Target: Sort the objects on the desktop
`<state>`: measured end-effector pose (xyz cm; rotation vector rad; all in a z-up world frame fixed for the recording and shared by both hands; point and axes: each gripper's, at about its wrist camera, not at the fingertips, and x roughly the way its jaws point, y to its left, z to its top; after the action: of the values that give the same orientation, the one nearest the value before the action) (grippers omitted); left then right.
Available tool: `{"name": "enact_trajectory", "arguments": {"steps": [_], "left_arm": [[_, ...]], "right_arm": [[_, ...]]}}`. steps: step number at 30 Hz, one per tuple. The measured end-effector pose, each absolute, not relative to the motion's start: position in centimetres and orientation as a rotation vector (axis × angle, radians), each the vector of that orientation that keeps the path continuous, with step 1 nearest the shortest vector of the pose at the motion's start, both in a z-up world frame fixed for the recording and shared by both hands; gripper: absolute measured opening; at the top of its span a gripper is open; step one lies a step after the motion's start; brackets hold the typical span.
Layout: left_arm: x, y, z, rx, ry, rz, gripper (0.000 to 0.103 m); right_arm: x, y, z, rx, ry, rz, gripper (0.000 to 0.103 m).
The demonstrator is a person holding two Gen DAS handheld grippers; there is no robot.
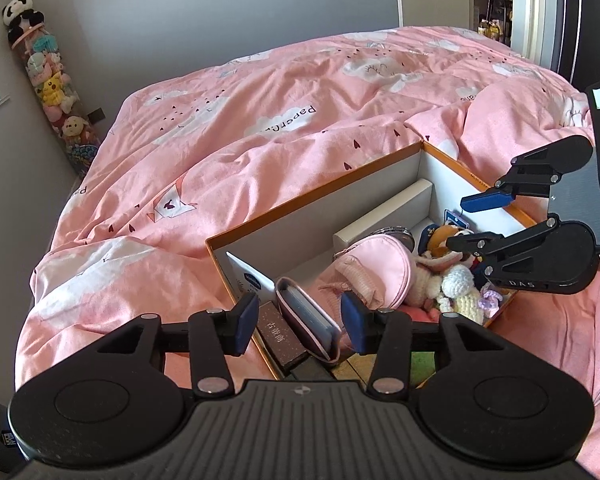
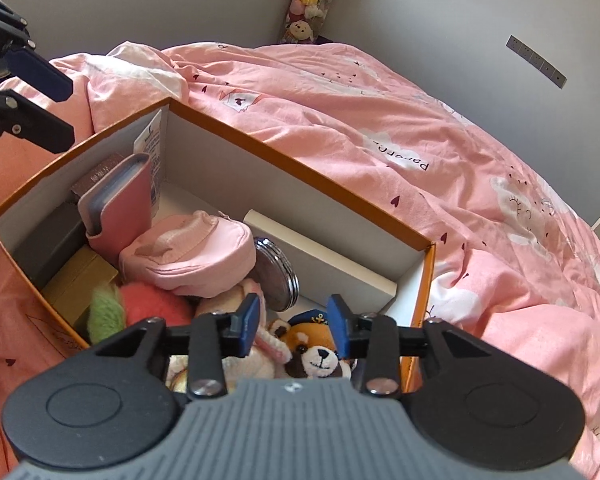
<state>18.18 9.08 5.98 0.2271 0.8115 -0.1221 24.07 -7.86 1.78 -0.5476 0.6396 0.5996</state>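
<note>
- The left gripper (image 1: 300, 322) has its fingers apart and holds nothing; the pink card case (image 1: 310, 330) stands between the pads without touching them, leaning in the left end of the box (image 1: 300, 200)
- The right gripper (image 2: 293, 322) is also released and empty, hanging over the bear toy (image 2: 318, 354) at the other end of the box
- The card case stands on its edge against the brown box (image 1: 281, 336); a small push from a pad could make it fall flat or slide down behind the pink pouch (image 2: 192, 258)
- The soft toys are piled high near the right gripper, so a low pass could catch one and pull it over the box wall
- The box sits on a soft blanket (image 1: 260, 128), not on a hard surface; pressing on its wall could tilt it and shift the round mirror (image 2: 278, 276)
- Both grippers work over the same box, so they could hit each other if they move inward together
</note>
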Motion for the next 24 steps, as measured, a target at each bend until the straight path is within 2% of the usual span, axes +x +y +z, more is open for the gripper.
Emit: {"name": "enact_trajectory", "arguments": {"steps": [5,13,15,21,24], "left_arm": [[15.7,7.2,6.1,0.201,0.744,-0.084,0.062],[12.6,3.8,3.9,0.121,0.677,0.024,0.063],[12.1,3.2,3.0,0.107,0.659,0.047,0.063],[11.1,2.7,0.8,0.052,0.630,0.112,0.063],[11.2,3.1,0.2,-0.013,0.637,0.105,0.068]], "right_arm": [[21.3,-9.5,3.5,-0.465,0.597,0.573,0.054],[18.2,-11.8,3.2,-0.289,0.566,0.486,0.055],[17.8,-12.3,2.8,-0.237,0.561,0.462,0.062],[16.9,-13.2,1.5,-0.150,0.535,0.398,0.068],[16.8,-13.3,0.9,-0.120,0.536,0.383,0.074]]}}
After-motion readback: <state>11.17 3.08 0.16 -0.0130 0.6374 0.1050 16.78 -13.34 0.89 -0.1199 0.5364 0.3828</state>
